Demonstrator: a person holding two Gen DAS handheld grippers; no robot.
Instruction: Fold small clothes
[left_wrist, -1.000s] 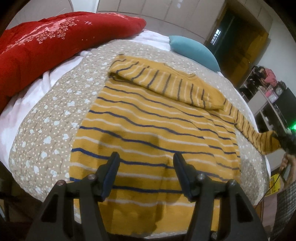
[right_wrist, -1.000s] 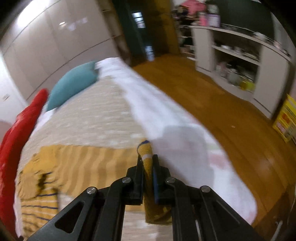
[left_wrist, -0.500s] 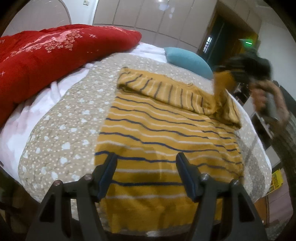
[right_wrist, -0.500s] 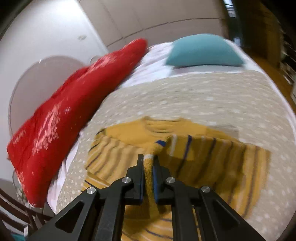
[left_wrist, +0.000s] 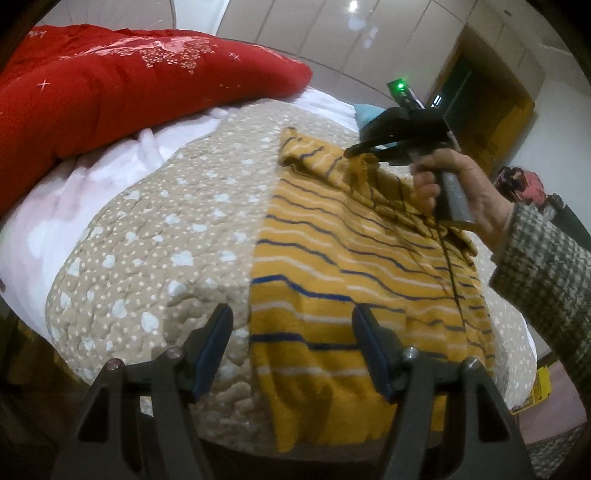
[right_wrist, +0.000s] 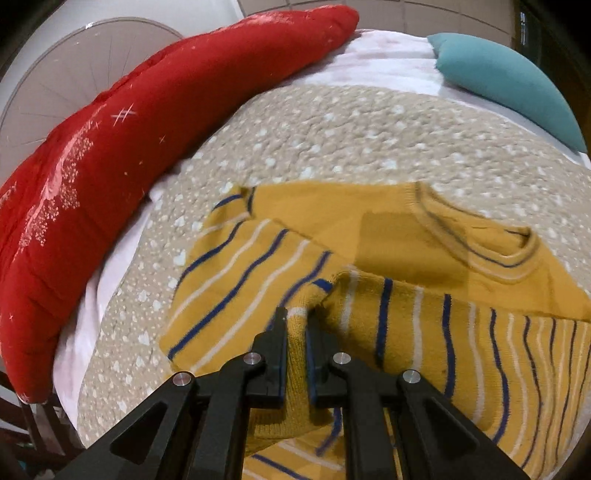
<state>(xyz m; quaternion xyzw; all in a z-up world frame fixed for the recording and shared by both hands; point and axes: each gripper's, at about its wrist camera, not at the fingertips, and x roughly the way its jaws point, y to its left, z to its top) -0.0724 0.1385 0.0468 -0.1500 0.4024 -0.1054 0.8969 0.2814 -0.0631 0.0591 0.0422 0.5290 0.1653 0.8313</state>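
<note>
A mustard-yellow sweater with blue and white stripes (left_wrist: 351, 266) lies flat on the bed, hem toward me, collar (right_wrist: 491, 243) at the far end. One sleeve lies folded across the chest (right_wrist: 236, 266). My right gripper (right_wrist: 295, 321) is shut on the cuff of the other sleeve (right_wrist: 295, 332) and holds it over the sweater's chest; it shows in the left wrist view (left_wrist: 399, 140) above the upper part of the sweater. My left gripper (left_wrist: 291, 325) is open and empty, low over the sweater's hem at its left edge.
The sweater rests on a beige quilt with white dots (left_wrist: 166, 240) over a white sheet. A red duvet (left_wrist: 110, 99) is bunched along the left side. A teal pillow (right_wrist: 506, 85) lies at the head. Wardrobes and a doorway stand behind.
My right gripper has carried the sleeve cuff from the bed's right side in over the sweater's chest. My left gripper has shifted left toward the sweater's left hem edge, still open.
</note>
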